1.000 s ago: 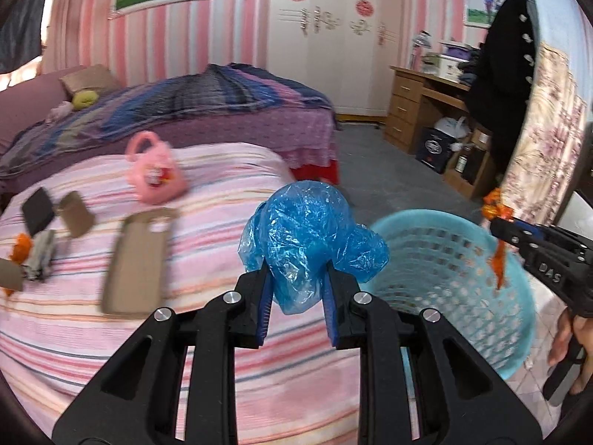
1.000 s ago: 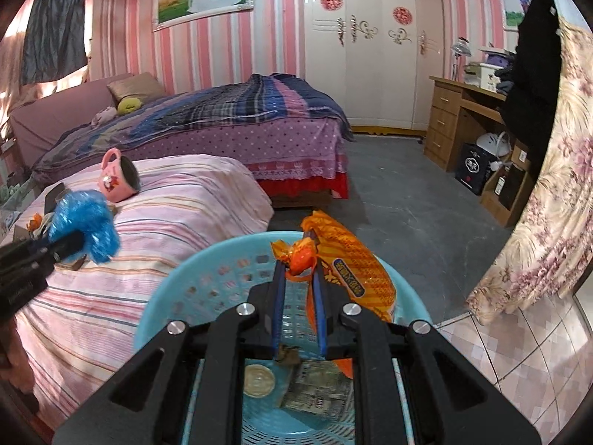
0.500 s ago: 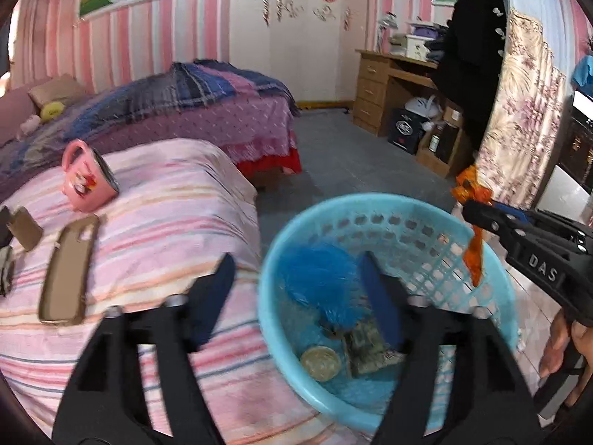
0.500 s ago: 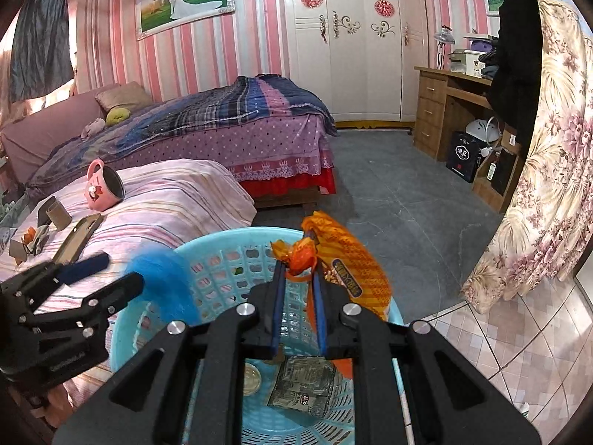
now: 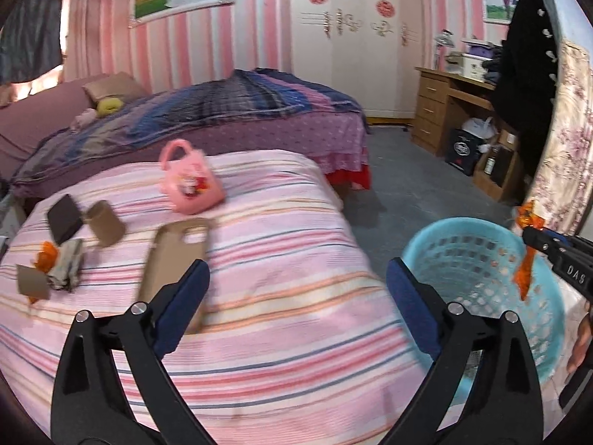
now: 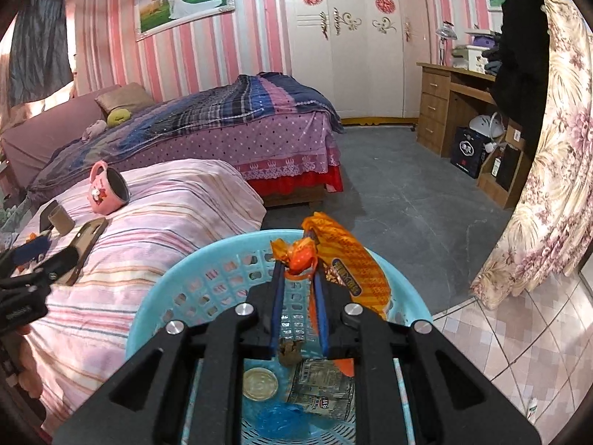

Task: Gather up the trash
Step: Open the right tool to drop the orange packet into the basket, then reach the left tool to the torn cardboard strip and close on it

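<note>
My left gripper (image 5: 296, 289) is open and empty above the pink striped bedspread (image 5: 267, 222). My right gripper (image 6: 298, 263) is shut on an orange snack wrapper (image 6: 348, 270) and holds it over the light blue basket (image 6: 207, 274). The basket (image 5: 478, 259) stands right of the bed. Inside it lie a crumpled blue plastic bag (image 6: 280, 419), a round lid (image 6: 259, 383) and a printed packet (image 6: 318, 389). On the bed's left lie an orange scrap with a grey crumpled wrapper (image 5: 61, 265) and cardboard pieces (image 5: 33, 282).
A pink mug (image 5: 191, 181) lies on its side on the bed. A tan phone case (image 5: 174, 259), a dark card (image 5: 65, 218) and a cardboard tube (image 5: 105, 222) lie near it. A second bed (image 5: 222, 118), a wooden desk (image 5: 452, 111) and a floral curtain (image 6: 548, 193) surround the grey floor.
My left gripper opened over the basket and dropped the blue plastic bag in, then swung left over the bed. My right gripper kept the orange wrapper over the basket.
</note>
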Demonstrator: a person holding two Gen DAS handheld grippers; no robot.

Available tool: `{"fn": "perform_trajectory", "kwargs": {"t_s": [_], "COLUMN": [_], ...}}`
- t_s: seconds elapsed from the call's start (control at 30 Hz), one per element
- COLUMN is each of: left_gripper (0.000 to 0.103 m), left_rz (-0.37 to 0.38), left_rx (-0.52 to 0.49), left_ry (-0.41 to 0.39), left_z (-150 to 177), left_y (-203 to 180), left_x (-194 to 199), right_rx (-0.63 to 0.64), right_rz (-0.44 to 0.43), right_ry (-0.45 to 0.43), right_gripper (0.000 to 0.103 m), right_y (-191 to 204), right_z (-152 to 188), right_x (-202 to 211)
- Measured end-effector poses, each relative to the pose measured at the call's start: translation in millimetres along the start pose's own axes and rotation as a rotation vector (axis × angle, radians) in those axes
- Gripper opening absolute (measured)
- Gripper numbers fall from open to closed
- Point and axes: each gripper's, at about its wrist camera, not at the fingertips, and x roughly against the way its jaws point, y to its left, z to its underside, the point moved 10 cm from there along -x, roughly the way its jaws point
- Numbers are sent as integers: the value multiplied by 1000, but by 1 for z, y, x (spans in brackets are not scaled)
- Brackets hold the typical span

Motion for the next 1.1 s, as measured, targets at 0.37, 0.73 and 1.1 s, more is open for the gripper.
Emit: {"fn": "perform_trajectory", "kwargs": {"t_s": [0.37,0.73,1.1], "left_gripper": [95,97,97], "left_rz": [-99,-196,-335], "left_rx": [33,83,199], "left_ry": [2,-12,16], "left_z": [13,17,39], "left_y": [77,166,282], "left_x": [20,29,29], "right_rx": [-41,22,106], "right_rz": [49,51,5], "right_ry": [-24,-76,-60], "right_gripper": [73,93,93], "right_y": [15,72,144], "right_z": [-8,-22,-14], "right_x": [-1,4,-8]}}
